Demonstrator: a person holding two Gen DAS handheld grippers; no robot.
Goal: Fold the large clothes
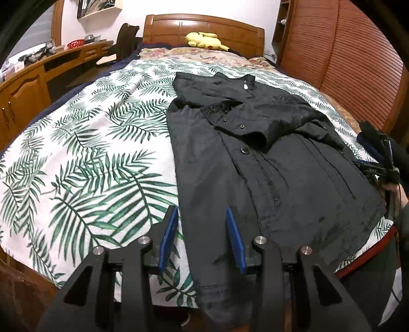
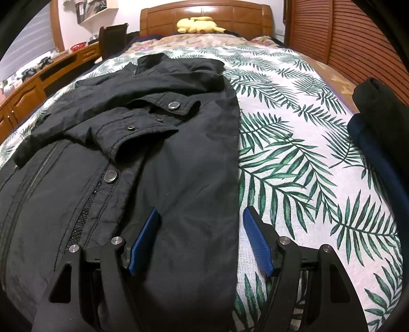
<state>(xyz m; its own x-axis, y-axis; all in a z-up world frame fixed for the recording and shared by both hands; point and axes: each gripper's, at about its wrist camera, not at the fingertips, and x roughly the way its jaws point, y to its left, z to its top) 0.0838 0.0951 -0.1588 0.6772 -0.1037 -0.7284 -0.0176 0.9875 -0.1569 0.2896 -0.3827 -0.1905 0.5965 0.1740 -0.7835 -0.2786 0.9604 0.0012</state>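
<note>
Two grippers, left (image 1: 202,217) and right (image 2: 200,219), are hanging with jaws released and empty over the near hem of the black jacket (image 1: 255,163) lying on the bed (image 1: 84,143), sleeves already folded in; next, I judge, they are needing to pinch both hem corners and carry them toward the collar (image 1: 235,81)

You are in a home bedroom; a wide bed (image 1: 84,143) fills the view, spread with a white cover printed with green palm leaves; a carved wooden headboard (image 1: 204,30) stands at the far end, and a yellow plush toy (image 1: 204,40) lies in front of it beside floral bedding (image 1: 204,55); along the left wall runs a wooden desk with cupboard doors (image 1: 33,84), holding a red basket (image 1: 76,44) and small clutter; to the right stand slatted wooden wardrobe doors (image 1: 340,51); a shelf (image 1: 98,9) hangs on the pale wall.
</note>
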